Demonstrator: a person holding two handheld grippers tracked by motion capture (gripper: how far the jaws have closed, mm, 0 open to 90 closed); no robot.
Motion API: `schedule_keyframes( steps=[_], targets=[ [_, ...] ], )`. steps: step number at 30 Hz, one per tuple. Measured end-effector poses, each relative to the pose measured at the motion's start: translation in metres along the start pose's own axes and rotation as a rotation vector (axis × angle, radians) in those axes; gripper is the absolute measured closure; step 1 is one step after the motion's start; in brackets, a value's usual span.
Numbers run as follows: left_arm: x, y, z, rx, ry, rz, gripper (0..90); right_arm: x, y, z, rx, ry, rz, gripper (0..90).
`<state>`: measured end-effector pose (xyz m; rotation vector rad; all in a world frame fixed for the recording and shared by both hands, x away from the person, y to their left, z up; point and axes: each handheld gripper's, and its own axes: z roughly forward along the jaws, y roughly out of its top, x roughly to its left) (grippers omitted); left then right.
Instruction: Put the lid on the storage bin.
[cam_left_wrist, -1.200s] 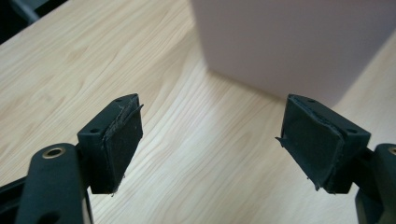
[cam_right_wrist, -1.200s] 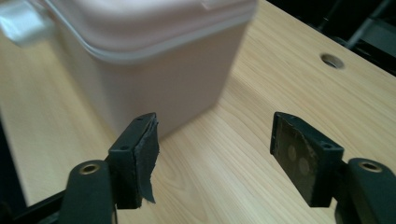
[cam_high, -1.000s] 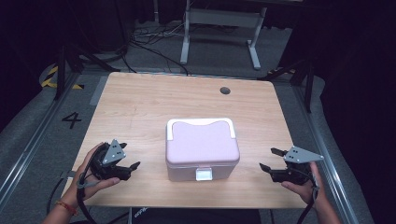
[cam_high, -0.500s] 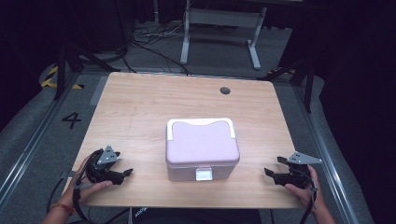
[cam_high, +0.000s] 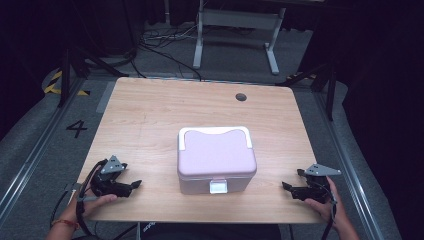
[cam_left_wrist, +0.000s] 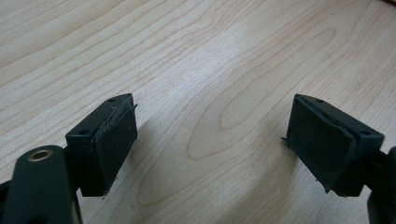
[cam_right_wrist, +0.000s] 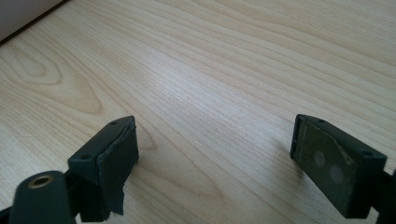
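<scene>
At the near left corner of the worktop: left hand-held gripper, low over the wood, jaws spread wide, nothing but bare boards between the pads. At the near right corner: right hand-held gripper, also low and wide apart. Just been opening at the jaws, with only wood between them.

Farther in, right between the two and well apart from both: a pink box, flat on the worktop near the front edge, lid on. White handle folded down along the far side of the lid. Small white latch at the middle of the front wall, facing the person.

Looks like hard, smooth plastic (so likely stiff, and a bit slippery for rubber pads). Too wide for one pair of jaws. Probably light if empty, but no telling what sits inside.

Best places to take hold, as a guess: the little latch for opening, pinched from the front, or the thin handle for lifting. Good idea to steady one side wall meanwhile, to stop any sliding on the smooth wood.
</scene>
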<state>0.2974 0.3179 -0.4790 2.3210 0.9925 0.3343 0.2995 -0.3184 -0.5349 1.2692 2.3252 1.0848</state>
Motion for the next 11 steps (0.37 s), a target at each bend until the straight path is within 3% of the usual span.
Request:
schedule_keyframes(
  steps=[11],
  targets=[
    [0.0003,0.0001,0.0004,0.0,0.001,0.001,15.9,0.0,0.0,0.0,0.0,0.0,0.0,15.1]
  ],
)
